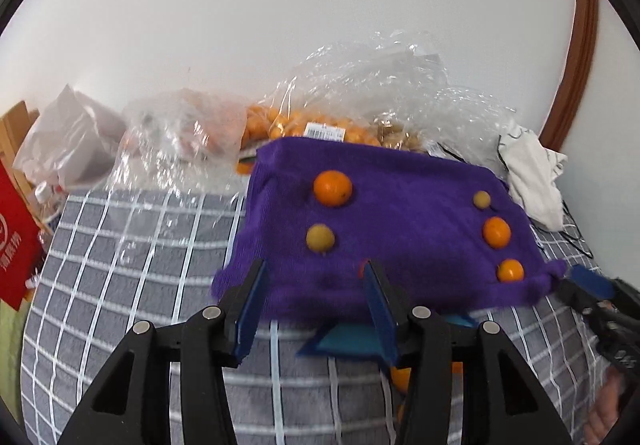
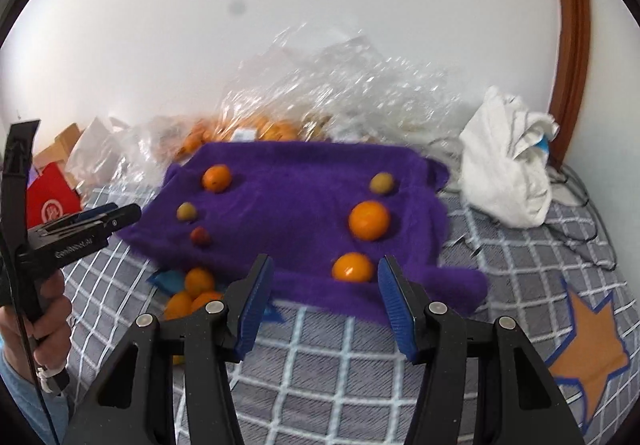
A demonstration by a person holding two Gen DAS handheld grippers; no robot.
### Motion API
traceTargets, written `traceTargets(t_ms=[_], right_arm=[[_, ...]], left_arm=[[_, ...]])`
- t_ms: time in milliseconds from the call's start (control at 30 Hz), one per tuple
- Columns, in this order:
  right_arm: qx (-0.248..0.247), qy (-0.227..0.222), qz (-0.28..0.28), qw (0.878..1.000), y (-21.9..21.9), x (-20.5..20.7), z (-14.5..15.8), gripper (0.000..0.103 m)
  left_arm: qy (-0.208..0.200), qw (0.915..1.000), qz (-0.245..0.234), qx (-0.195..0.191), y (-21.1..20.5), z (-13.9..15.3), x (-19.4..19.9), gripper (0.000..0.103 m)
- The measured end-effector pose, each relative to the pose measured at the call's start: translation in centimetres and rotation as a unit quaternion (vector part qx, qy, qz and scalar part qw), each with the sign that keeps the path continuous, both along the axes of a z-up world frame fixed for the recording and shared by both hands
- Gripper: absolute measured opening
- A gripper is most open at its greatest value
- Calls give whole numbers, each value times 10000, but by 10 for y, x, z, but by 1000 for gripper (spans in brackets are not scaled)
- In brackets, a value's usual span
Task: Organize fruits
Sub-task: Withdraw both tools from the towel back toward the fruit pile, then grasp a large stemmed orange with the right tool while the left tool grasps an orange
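Right wrist view shows the right gripper [image 2: 324,285], fingers parted and empty, poised just short of an orange [image 2: 353,267] on the purple cloth [image 2: 288,201], while the left gripper [image 1: 312,297], likewise holding nothing, hovers over the cloth's near edge, apparently between picks.

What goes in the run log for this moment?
left gripper: open, empty | right gripper: open, empty | purple fuzzy cloth: six fruits in two columns | loose oranges: beside cloth
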State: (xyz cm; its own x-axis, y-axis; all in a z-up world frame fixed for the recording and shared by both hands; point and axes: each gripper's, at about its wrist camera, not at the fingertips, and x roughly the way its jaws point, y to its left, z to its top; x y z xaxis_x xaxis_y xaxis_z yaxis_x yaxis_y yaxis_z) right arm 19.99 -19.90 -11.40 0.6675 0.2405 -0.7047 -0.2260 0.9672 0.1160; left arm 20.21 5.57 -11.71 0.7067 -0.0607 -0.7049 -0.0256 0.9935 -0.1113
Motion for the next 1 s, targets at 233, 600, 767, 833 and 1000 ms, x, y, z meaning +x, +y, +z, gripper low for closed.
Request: traceTargets(t_ms=[233, 600, 767, 833, 1000], right_arm=[[44, 271, 386, 9989, 26, -13, -30, 47], [55, 607, 932, 9938, 71, -9, -54, 41], [402, 826, 917, 9915, 72, 1, -58, 41], [456, 890, 922, 9907, 75, 5, -59, 41], [451, 949, 898, 9904, 82, 12, -62, 42]], left_arm=[[255, 9996, 86, 98, 15, -12, -32, 47], [403, 9988, 95, -256, 50, -20, -56, 42], [338, 9988, 96, -354, 53, -23, -57, 45], [309, 9989, 102, -332, 53, -23, -56, 48], [277, 9987, 54, -430, 56, -24, -55, 48]])
